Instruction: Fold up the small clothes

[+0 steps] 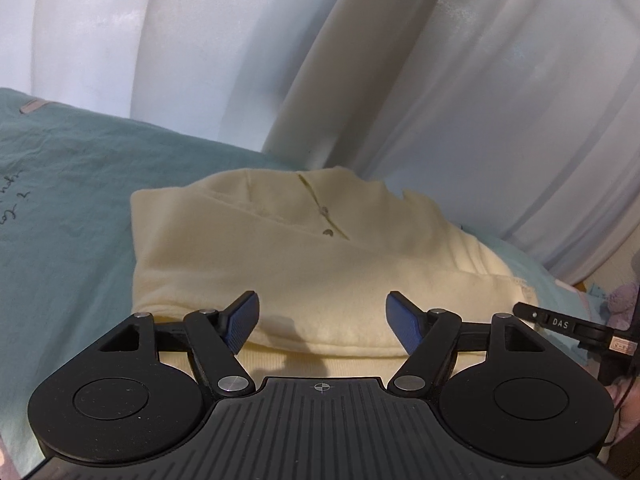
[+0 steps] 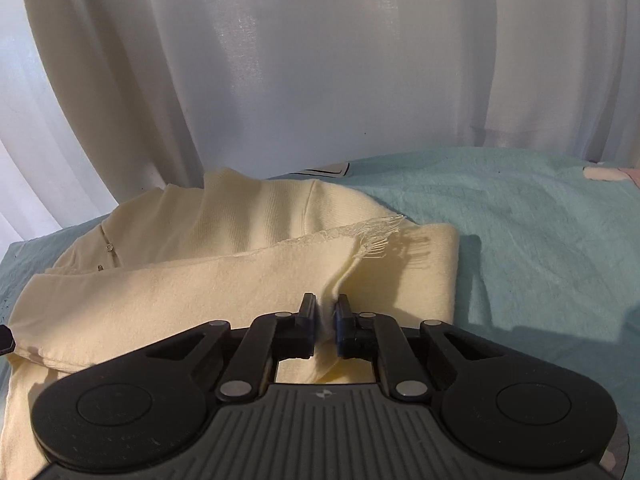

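the cream garment is the thing to go by here. nearest to me, the right gripper has its 2 jaws pressed together on a raised pleat of the cream garment, close to its near edge, the cloth pulled up into a thin ridge between the pads. the left gripper stands with jaws spread wide over the garment's near fold, blue pads clear of the fabric, nothing between them. the garment itself lies folded over on the teal sheet, which spreads out on both sides of it. a frayed fringe runs along its upper layer, beyond the pinch. further back on it, 2 small buttons sit on a placket. behind the garment hangs a pale curtain.
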Available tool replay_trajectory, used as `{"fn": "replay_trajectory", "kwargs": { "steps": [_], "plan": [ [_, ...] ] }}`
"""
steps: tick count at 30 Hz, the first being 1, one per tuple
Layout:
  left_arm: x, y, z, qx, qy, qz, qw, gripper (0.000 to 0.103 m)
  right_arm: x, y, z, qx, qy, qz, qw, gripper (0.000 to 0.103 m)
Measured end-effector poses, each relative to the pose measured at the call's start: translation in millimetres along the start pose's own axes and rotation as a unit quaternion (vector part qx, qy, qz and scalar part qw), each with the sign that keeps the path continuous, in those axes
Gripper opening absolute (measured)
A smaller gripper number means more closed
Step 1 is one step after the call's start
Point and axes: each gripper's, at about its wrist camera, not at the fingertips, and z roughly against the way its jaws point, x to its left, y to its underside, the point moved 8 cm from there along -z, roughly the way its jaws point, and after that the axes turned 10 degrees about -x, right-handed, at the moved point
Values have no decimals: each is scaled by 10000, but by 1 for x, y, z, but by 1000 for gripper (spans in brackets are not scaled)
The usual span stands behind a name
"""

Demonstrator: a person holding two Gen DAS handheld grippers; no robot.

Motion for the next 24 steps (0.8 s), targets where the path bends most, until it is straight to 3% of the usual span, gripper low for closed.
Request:
{"fn": "replay_trajectory", "kwargs": {
  "steps": [2, 4, 6, 10, 14, 16, 18, 24],
  "plan": [
    [2, -3, -7, -8, -100, -113, 9999, 76, -8, -4, -3, -200, 525, 413, 9976, 0],
    [3, -3, -12, 83, -119, -188, 9997, 75, -20, -2, -7, -81, 849, 404, 9955, 0],
    [0, -2, -15, 167, -16, -234, 9996, 74, -24, 0, -3, 61, 717, 92, 9974, 1],
    [-14, 6, -25, 334, 221, -421, 9983, 73, -3, -11, 19, -179, 109, -116, 9997, 2],
    [-35, 18, -45, 600, 480, -673, 9948, 71, 44, -8, 8, 63, -438, 493, 9978, 2],
    [-39, 23, -55, 561, 392, -897, 9936, 72, 58, 9, -7, 443, -321, 983, 9937, 3],
    [-43, 23, -62, 532, 311, -1104, 9920, 72, 68, 13, -10, 210, -100, 1569, 9873, 2],
    [-50, 22, -79, 217, 89, -1508, 9883, 75, 60, 0, -28, 102, 2, 1335, 9910, 2]
  ]
}}
